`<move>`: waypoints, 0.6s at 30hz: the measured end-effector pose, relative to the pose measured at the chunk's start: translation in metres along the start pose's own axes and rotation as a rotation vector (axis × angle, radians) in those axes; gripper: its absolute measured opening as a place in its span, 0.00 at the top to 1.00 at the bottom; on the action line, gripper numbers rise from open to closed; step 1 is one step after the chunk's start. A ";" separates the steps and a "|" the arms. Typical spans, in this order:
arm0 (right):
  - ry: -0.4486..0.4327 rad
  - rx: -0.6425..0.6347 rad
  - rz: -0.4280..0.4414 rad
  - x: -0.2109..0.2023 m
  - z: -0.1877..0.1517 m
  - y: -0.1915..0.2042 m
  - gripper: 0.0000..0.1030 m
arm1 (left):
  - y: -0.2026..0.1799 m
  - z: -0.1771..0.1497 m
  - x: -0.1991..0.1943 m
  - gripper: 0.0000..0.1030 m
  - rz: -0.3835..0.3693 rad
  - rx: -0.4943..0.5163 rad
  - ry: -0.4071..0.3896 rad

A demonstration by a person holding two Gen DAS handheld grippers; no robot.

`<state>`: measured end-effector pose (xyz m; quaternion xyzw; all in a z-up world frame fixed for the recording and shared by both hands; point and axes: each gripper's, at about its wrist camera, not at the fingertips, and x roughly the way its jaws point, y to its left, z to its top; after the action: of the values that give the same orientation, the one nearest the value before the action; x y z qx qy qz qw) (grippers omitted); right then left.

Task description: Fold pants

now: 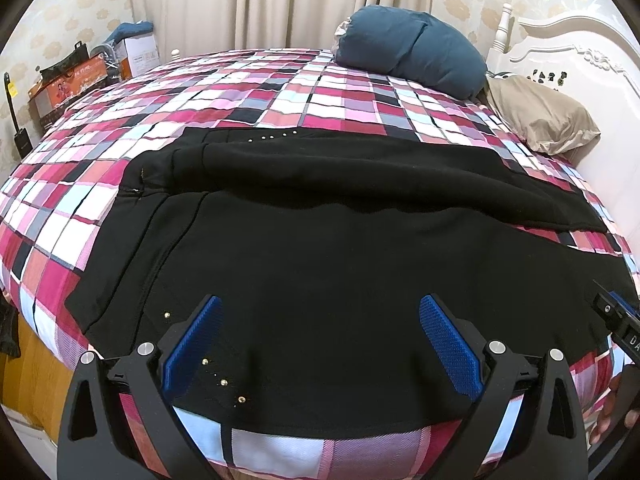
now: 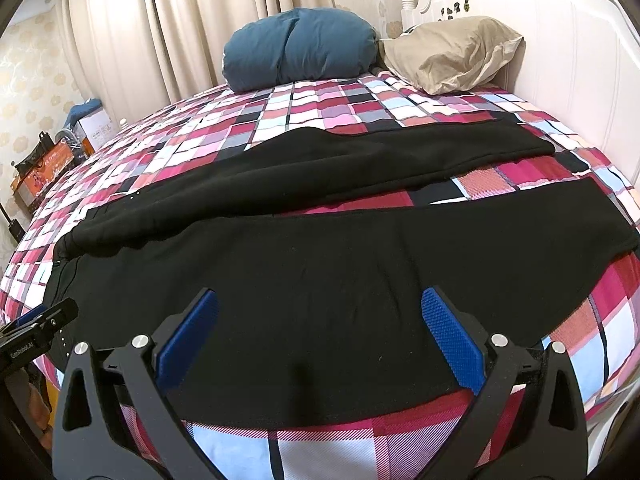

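Pants [image 1: 320,248], black and fleecy with small metal studs, lie spread flat across the checked bedspread [image 1: 280,92], the two legs apart and no fold yet made. My left gripper [image 1: 320,344] and right gripper [image 2: 320,340] hover over the near edge, blue ribbed pads [image 2: 452,340] spread wide, holding nothing.

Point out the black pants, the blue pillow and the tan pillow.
black pants [image 1: 340,264], left wrist view, near leg's flat middle.
blue pillow [image 2: 300,50], right wrist view, its front face.
tan pillow [image 2: 452,54], right wrist view, its crumpled middle.
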<state>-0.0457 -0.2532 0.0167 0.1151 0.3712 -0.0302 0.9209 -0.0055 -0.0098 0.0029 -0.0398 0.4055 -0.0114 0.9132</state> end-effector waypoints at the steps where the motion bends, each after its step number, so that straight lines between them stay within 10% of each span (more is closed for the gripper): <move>1: 0.001 -0.001 0.000 0.000 0.000 0.001 0.02 | 0.000 0.000 0.000 0.05 0.000 0.001 0.001; 18: -0.011 -0.072 0.052 -0.004 0.012 0.011 0.02 | 0.005 0.019 -0.006 0.05 -0.027 0.066 -0.047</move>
<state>-0.0390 -0.2454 0.0304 0.0913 0.3639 0.0062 0.9269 0.0048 -0.0029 0.0193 -0.0156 0.3829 -0.0362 0.9229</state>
